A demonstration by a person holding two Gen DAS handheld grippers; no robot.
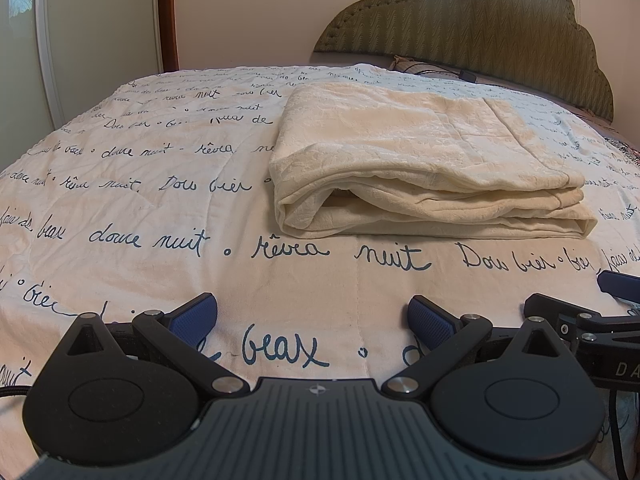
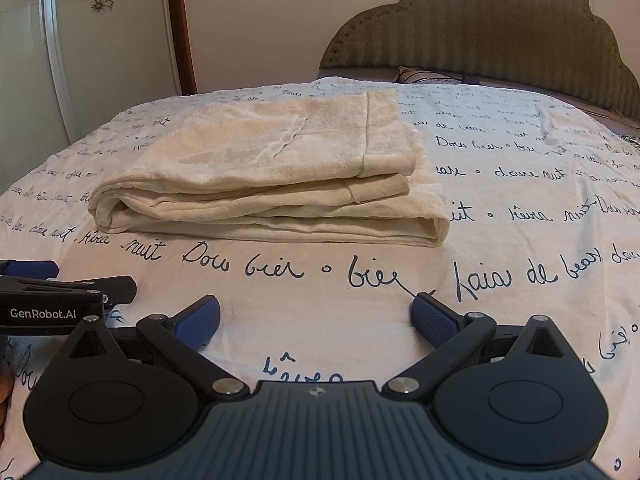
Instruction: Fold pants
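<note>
Cream pants [image 1: 424, 168] lie folded in a flat stack of layers on the bed, ahead and to the right in the left wrist view, ahead and to the left in the right wrist view [image 2: 272, 176]. My left gripper [image 1: 312, 320] is open and empty, low over the bedspread, short of the pants. My right gripper [image 2: 316, 320] is open and empty too, also short of the pants. Each gripper shows at the edge of the other's view: the right one [image 1: 592, 312] and the left one [image 2: 60, 288].
The bedspread [image 1: 160, 208] is white with blue handwriting. A green padded headboard [image 1: 480, 24] stands at the far end with a pillow [image 2: 424, 74] and a dark cable below it. A wardrobe door [image 2: 80, 40] is at the far left.
</note>
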